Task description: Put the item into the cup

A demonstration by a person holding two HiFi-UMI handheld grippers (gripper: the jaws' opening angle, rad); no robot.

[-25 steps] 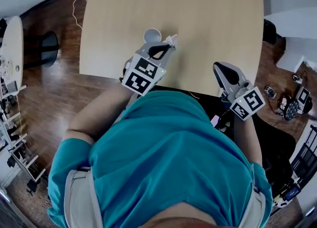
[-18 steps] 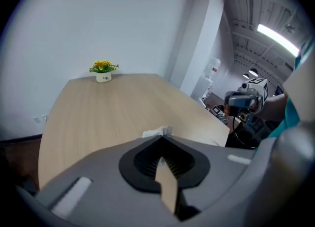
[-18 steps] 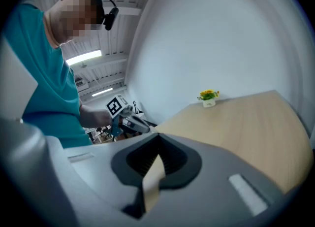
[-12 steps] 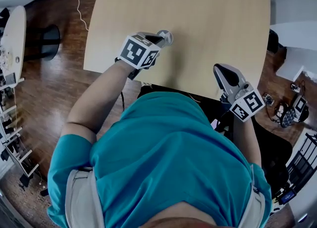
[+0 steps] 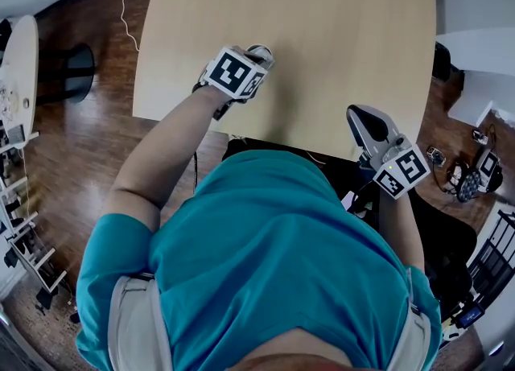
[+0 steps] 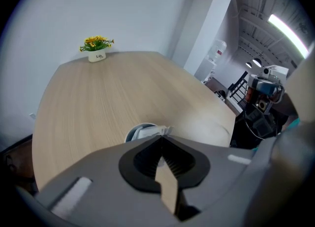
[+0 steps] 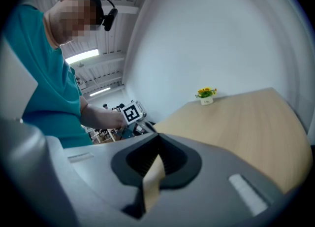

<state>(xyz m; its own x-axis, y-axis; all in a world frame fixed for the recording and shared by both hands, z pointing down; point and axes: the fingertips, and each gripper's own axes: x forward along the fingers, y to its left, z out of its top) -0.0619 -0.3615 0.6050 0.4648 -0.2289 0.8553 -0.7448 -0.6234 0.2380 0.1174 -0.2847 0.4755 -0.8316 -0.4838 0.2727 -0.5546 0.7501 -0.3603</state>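
White item (image 6: 150,131) pinched by L gripper (image 6: 161,136) fingers at cup (image 6: 130,134) mouth — R gripper (image 7: 158,135) fingers pressed together, empty.

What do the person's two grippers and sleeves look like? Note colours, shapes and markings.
The left gripper and the right gripper both have smooth grey bodies, with black ribbed pads lining the jaws. Each carries a white marker cube printed with black square patterns. The person wears a teal short-sleeved shirt.
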